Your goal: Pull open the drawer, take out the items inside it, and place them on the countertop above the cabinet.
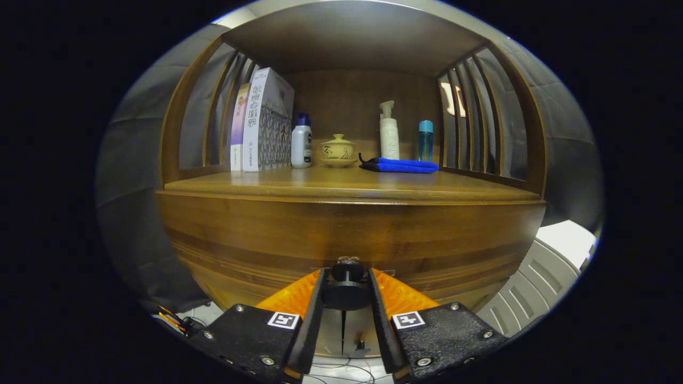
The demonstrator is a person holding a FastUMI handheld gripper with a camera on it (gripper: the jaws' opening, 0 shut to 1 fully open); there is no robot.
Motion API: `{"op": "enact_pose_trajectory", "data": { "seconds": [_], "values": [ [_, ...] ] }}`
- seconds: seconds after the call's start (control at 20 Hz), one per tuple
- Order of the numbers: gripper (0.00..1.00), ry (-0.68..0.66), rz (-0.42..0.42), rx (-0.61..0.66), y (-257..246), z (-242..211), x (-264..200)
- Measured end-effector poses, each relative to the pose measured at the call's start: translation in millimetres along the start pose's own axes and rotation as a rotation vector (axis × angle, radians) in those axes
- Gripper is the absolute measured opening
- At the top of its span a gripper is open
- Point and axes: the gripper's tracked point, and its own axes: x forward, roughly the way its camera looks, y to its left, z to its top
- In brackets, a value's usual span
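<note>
The gripper [346, 290] stood with its fingers closed around the drawer knob [347, 282], pressing on it from either side. The knob looked small, rigid and smooth, best held behind its wider head. The drawer front [347, 234], a broad wooden panel lying lengthwise left to right, sat shut beneath the worktop [341, 184], which carried books [261, 122], bottles and a blue cloth [400, 166].

Drawer knob [347, 290] base hidden between gripper [346, 285] fingers; drawer [347, 240] contents unseen; book [267, 122] print, upper left, too small.
</note>
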Motion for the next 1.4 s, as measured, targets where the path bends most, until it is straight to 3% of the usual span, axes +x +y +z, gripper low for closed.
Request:
{"op": "enact_pose_trajectory", "data": {
  "seconds": [0.3, 1.4],
  "values": [
    [0.31, 0.018, -0.034, -0.048, 0, -4, -1],
    [0.31, 0.099, 0.012, -0.039, 10, -52, -167]
  ]
}}
